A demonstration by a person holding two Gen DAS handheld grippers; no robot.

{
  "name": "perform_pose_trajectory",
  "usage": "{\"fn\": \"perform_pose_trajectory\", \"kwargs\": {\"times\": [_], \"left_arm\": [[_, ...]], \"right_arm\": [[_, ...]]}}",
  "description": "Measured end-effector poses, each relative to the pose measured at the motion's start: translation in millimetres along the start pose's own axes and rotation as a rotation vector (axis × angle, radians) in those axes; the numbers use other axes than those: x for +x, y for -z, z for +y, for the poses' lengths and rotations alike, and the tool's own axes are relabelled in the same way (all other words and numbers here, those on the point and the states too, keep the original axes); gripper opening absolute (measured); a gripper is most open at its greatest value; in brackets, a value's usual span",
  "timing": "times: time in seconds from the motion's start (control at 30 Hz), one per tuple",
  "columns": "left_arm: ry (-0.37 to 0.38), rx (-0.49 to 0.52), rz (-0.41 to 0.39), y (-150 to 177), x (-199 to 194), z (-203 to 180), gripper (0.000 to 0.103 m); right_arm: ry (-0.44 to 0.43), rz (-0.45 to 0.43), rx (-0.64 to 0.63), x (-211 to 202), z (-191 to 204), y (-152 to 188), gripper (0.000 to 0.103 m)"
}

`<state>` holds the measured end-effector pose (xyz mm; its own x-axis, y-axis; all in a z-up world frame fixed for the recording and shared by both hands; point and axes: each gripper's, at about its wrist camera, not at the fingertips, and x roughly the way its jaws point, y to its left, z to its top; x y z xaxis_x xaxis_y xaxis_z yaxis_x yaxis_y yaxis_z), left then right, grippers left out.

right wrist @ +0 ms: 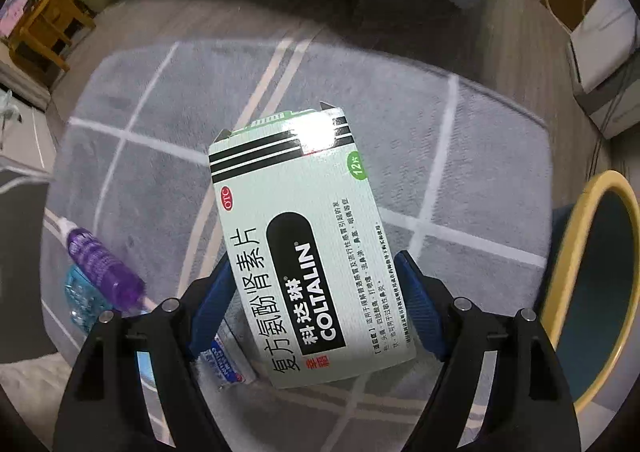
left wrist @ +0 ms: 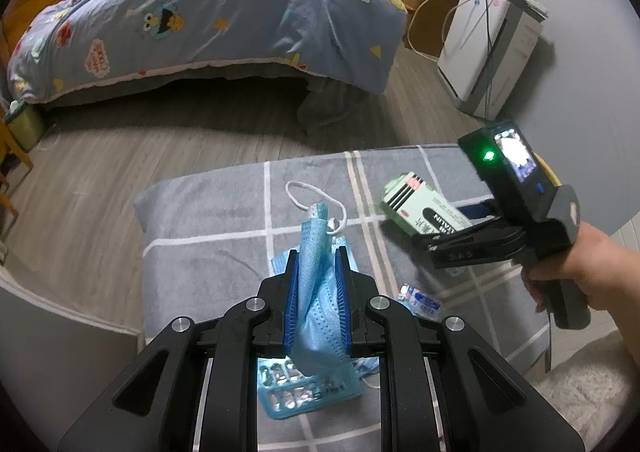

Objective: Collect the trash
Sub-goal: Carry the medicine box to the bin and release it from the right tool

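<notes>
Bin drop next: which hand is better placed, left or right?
Right. Its gripper has the medicine box between its fingers, and the yellow-rimmed bin sits just beside it in the right wrist view. The left gripper is shut on the mask, and no bin shows in its view.

Your left gripper (left wrist: 316, 272) is pointing steeply downward, its blue pads (left wrist: 292, 292) pinching a blue mask (left wrist: 318, 284). Your right hand (left wrist: 568, 272) is tilting the right gripper (right wrist: 316, 284) downward, jaws spread around a medicine box (right wrist: 304, 244).
</notes>
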<state>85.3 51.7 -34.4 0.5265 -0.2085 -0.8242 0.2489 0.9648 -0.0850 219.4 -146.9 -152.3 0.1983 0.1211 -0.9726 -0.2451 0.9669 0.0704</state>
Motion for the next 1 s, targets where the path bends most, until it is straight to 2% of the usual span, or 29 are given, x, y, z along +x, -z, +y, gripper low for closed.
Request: {"fn": "perform_pose_trajectory", "kwargs": {"times": [0.33,0.67,1.0], "left_arm": [[0.010,0.064,-0.013,-7.6,2.2,-46.0,0.017],[0.038,0.125,-0.024,-18.4,12.8,-102.1,0.017],[0.067,0.215,-0.026,-22.8,32.3,-159.0,0.017]], "right_arm": [[0.009,-0.089,0.076,-57.3,-42.1,39.8,0.077],[0.030,-0.154,0.207,-96.5,-118.3,73.9,0.077],[0.059,-0.183,0.392,-111.8,-203.7,113.7,0.077]]}}
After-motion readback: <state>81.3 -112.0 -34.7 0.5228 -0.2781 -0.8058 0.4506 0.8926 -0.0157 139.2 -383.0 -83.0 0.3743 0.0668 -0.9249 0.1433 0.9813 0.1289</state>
